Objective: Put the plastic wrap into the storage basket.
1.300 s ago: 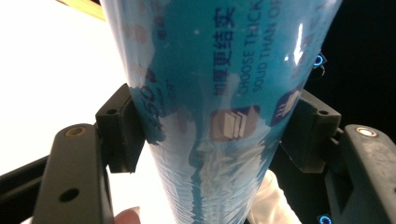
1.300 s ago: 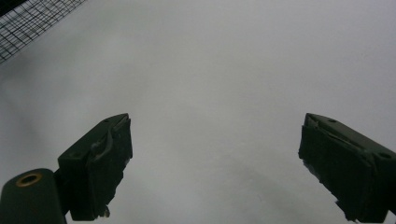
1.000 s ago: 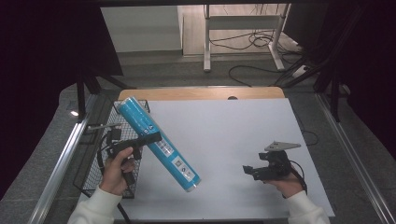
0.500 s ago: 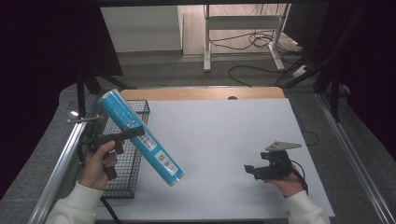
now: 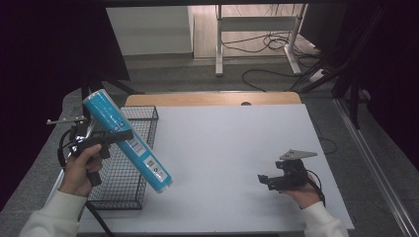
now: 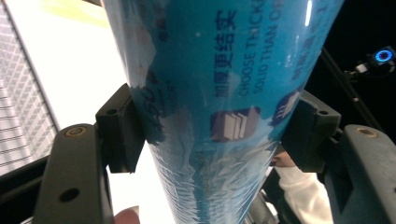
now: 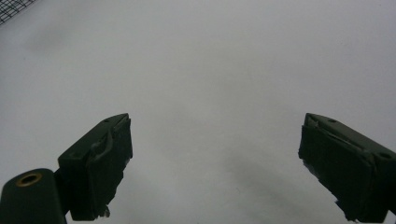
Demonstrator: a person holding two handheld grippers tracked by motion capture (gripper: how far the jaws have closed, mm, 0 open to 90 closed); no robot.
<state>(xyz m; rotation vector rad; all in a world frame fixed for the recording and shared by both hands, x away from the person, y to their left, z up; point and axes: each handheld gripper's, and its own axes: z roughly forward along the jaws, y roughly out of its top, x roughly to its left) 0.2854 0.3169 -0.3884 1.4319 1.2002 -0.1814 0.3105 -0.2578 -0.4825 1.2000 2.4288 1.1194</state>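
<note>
A long blue plastic-wrapped roll (image 5: 126, 139) with printed labels hangs tilted over the black wire basket (image 5: 123, 192) at the table's left. My left gripper (image 5: 117, 136) is shut on its middle; in the left gripper view both pads (image 6: 122, 128) press the blue roll (image 6: 219, 102) from either side. The roll's lower end points toward the table's middle, its upper end toward the far left. My right gripper (image 5: 264, 180) rests low over the white table (image 5: 237, 143) at the near right, open, its two jaws wide apart with bare table (image 7: 210, 93) between them.
The wire basket stands along the table's left edge, its corner (image 7: 14, 7) showing in the right gripper view. A wooden strip (image 5: 212, 98) borders the far edge. Beyond lie a desk frame and floor cables (image 5: 267, 44). A metal rail (image 5: 365, 148) runs along the right side.
My left gripper has carried the blue roll leftward and a little up, from over the table's left part to above the basket. The right gripper has stayed put.
</note>
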